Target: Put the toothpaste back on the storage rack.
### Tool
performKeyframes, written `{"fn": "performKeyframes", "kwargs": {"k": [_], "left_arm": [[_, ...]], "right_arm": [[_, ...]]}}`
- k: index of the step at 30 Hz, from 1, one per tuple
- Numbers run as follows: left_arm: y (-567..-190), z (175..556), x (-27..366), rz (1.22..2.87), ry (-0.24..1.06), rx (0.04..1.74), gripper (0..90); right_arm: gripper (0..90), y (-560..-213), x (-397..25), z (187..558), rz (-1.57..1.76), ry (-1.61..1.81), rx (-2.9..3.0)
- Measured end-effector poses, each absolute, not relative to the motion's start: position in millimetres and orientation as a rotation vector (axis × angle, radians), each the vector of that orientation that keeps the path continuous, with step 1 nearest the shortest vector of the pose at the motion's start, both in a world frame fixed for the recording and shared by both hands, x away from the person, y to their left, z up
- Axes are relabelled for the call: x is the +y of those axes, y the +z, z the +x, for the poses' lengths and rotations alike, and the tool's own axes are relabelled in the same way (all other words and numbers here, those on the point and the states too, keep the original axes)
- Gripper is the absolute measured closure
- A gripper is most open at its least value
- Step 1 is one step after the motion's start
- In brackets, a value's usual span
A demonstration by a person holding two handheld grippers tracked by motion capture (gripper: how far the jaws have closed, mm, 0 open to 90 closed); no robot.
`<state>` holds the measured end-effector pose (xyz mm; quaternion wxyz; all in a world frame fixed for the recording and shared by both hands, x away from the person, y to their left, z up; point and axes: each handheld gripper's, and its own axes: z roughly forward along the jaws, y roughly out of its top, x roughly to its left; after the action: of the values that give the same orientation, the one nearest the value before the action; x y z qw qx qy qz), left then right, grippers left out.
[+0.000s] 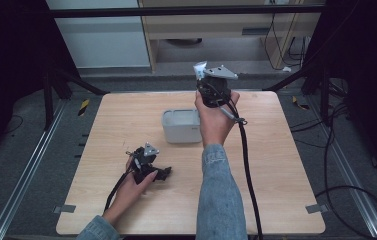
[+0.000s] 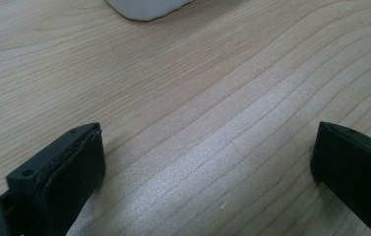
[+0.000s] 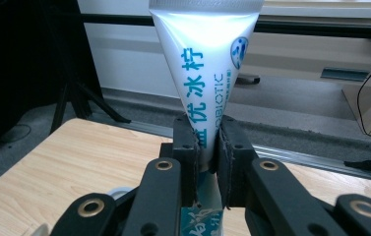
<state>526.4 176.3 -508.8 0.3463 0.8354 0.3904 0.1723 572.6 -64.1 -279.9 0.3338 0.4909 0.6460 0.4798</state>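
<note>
A white tube (image 3: 203, 73) with teal lettering stands upright between the black jaws of my right gripper (image 3: 206, 147), which is shut on it; its flat crimped end points up. In the high view the right gripper (image 1: 211, 85) is held in the air above the far side of a white rectangular container (image 1: 182, 126), with the tube (image 1: 199, 69) showing as a small white tip. My left gripper (image 1: 162, 173) rests low on the wooden table (image 1: 276, 165) at the front left. Its jaws stand wide apart over bare wood (image 2: 207, 162) with nothing between them.
The container's rounded white corner (image 2: 146, 7) shows at the top of the left gripper view. A black cable (image 1: 248, 170) trails from the right gripper down across the table. Black stands and cables sit on the floor around the table, with shelving behind it.
</note>
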Motion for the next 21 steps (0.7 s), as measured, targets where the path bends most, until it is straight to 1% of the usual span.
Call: {"fn": "performKeyframes", "kwargs": {"k": [12,21], "left_arm": [[-509,526,176,2.171,0.448,1.013,0.0],[-509,526,176,2.171,0.448,1.013,0.0]], "right_arm": [[80.2,-271,-65,576,1.298,1.269,1.669],[80.2,-273,-59,589,1.314,1.299,1.664]]}}
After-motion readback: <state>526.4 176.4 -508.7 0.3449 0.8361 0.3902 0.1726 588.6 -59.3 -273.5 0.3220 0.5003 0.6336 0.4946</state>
